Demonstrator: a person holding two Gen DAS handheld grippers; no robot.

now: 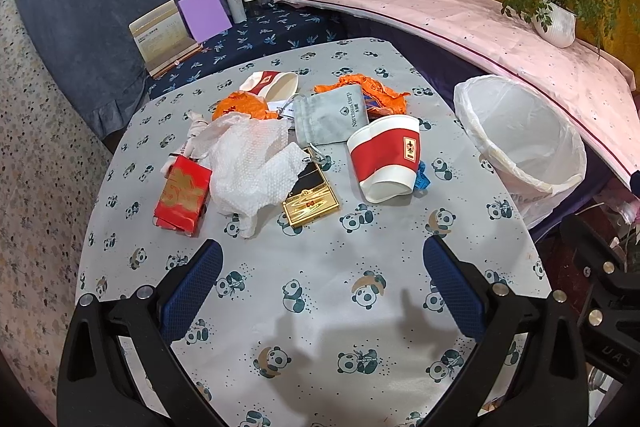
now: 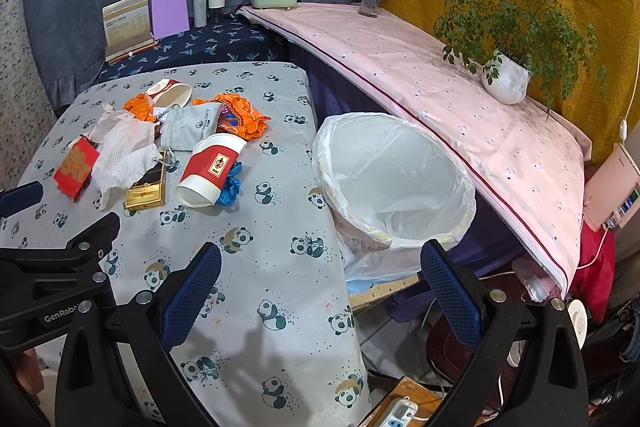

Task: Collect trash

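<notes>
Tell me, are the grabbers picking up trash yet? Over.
Left gripper and right gripper open, empty. Red-and-white paper cup lying on panda tablecloth. White-lined trash bin empty, path clear.

A desk [image 1: 320, 307] covered in a pale grey cloth printed with pandas carries a loose cluster of litter toward its far half. A red packet [image 1: 183, 195] lies at the left of the cluster, just beside a crumpled white paper towel [image 1: 252, 167]. The towel overlaps a gold and black box [image 1: 310, 201]. A red and white paper cup [image 1: 386, 159] lies on its side at the right, with a blue scrap [image 2: 231, 183] touching it. Behind these lie a grey drawstring pouch [image 1: 330, 117], orange wrappers [image 1: 374, 93] and a second tipped paper cup [image 1: 276, 85].
</notes>
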